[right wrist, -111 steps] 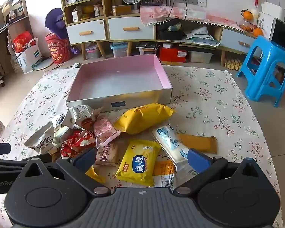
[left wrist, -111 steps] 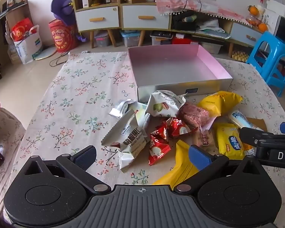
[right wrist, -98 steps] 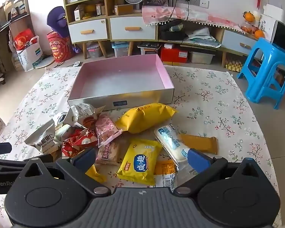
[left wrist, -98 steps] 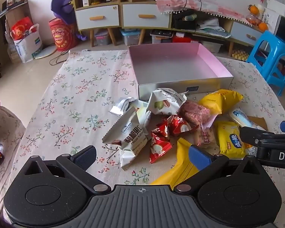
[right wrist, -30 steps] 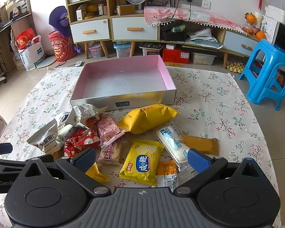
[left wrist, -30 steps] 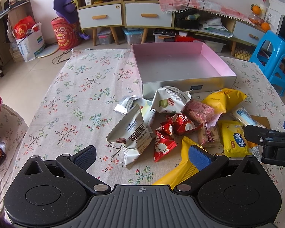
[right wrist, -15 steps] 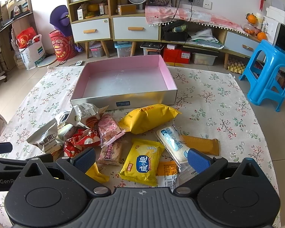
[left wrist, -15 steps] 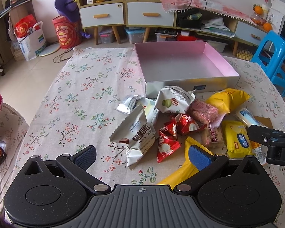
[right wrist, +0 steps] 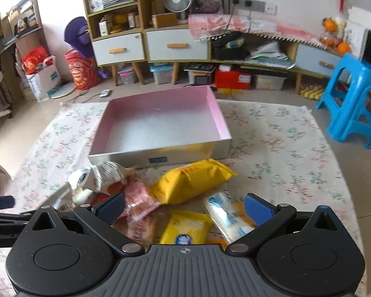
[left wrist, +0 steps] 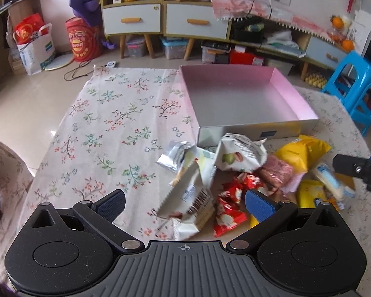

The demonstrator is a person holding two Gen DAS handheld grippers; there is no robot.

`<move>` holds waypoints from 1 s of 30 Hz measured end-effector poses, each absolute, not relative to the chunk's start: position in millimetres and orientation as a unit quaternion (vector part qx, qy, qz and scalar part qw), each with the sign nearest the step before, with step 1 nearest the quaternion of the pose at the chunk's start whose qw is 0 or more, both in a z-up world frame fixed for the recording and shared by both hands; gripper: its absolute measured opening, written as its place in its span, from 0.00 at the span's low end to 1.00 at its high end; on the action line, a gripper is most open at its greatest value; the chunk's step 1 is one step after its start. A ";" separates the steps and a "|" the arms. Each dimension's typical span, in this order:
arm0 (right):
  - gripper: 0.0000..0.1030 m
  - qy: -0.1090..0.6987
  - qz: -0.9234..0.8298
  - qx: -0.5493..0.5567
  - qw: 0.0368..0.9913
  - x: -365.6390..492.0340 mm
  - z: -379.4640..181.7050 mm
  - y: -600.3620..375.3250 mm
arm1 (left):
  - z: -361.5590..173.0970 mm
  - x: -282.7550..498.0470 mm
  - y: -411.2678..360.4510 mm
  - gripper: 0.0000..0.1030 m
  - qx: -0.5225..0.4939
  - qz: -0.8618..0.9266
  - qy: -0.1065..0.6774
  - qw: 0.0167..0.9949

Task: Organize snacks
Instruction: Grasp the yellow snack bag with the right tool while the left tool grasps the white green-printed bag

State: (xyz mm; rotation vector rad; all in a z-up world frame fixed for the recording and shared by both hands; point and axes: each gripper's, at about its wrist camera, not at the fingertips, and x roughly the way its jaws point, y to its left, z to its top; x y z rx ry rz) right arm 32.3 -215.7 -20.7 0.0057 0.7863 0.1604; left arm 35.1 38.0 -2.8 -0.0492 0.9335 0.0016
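Floral tablecloth (left wrist: 116, 113) covers the table under both my cameras, with cabinets and a blue plastic stool (right wrist: 353, 104) on the floor beyond it. On the far side of the cloth sits the pink-lined box (right wrist: 215, 113), open on top and holding nothing I can see. The snacks lie heaped on the cloth just in front of its silver front wall. My left gripper (left wrist: 184, 204) hangs over the left end of the heap with its fingers spread wide and gripping nothing; between them I see a white packet with a serrated edge (left wrist: 189, 198) and red packets (left wrist: 228, 212) just to its right. My right gripper (right wrist: 184, 209) is likewise released and empty, above a small yellow packet (right wrist: 185, 225), with a pink packet (right wrist: 138, 199) toward its left finger and a white-and-blue packet (right wrist: 226, 214) toward its right. A big yellow bag (right wrist: 193, 184) lies closest to the box, its far edge touching or nearly touching the front wall; I cannot tell which.
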 end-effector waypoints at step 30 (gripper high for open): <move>0.72 0.459 0.067 0.196 0.864 127.6 -96.2 -240.5 | -66.0 108.9 28.8 0.91 -0.086 -0.210 0.380 0.897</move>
